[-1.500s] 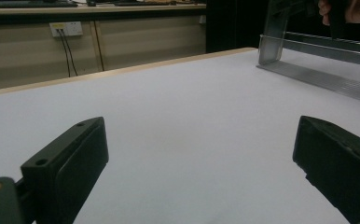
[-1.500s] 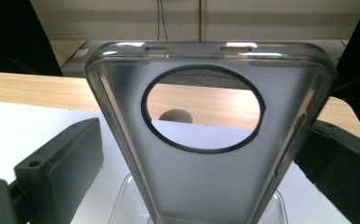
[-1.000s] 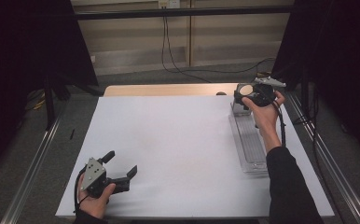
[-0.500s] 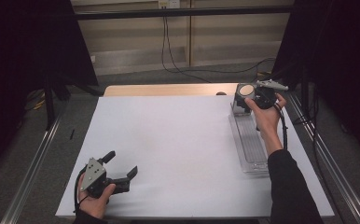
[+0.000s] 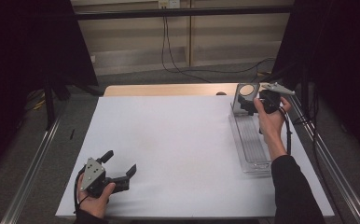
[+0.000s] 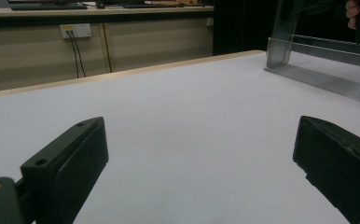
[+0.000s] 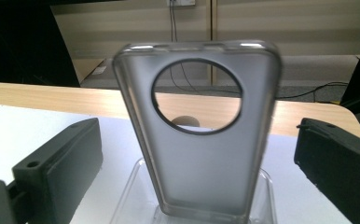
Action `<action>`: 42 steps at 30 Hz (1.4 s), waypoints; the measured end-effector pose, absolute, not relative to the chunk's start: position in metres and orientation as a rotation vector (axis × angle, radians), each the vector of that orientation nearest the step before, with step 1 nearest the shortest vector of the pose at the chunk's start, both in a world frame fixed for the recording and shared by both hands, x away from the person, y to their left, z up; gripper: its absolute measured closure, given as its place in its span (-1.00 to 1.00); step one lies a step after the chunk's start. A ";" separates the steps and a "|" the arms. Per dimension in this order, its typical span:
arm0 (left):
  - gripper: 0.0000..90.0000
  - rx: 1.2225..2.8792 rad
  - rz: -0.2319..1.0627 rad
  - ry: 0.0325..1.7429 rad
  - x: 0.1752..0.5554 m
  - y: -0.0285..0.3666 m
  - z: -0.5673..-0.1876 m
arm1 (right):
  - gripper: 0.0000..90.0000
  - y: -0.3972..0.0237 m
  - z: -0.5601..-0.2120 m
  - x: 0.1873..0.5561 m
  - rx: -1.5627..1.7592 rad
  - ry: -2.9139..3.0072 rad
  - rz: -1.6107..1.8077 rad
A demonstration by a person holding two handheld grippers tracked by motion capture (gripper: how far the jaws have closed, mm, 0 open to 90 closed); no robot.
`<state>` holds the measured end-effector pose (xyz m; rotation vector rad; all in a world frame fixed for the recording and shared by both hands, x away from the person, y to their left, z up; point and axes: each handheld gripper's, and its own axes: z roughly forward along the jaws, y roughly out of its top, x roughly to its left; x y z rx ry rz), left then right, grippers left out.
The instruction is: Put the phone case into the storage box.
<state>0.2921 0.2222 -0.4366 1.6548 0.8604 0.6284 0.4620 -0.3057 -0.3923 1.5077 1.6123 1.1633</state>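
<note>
Black, blocky jaws of the right hand-held gripper (image 7: 197,154) are standing spread on either side of one frosted translucent phone case (image 7: 199,130), upright with a round cutout, on one clear ribbed tray (image 5: 252,140). One left hand-held gripper (image 5: 120,165) is resting spread on the white table (image 5: 169,140).

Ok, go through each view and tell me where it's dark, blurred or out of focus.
High view: evenly lit white table sheet, black surroundings on both sides, soft overall. Left gripper view: the open black left gripper is blurred close up; the far wall looks sharper. Right gripper view: the translucent grey phone case with a round hole is slightly soft, its top rim glinting; jaws blurred.
</note>
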 end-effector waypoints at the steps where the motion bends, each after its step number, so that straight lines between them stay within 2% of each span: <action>1: -0.93 1.655 0.631 0.866 0.292 0.222 -0.437 | -0.98 -0.310 -0.393 0.460 1.511 1.606 1.159; 17: -0.93 1.656 0.637 0.848 0.291 0.222 -0.436 | -0.96 -0.324 -0.393 0.441 1.458 1.593 1.205; 42: -0.93 1.618 0.634 0.853 0.289 0.226 -0.432 | -0.97 -0.322 -0.387 0.405 1.285 1.603 1.288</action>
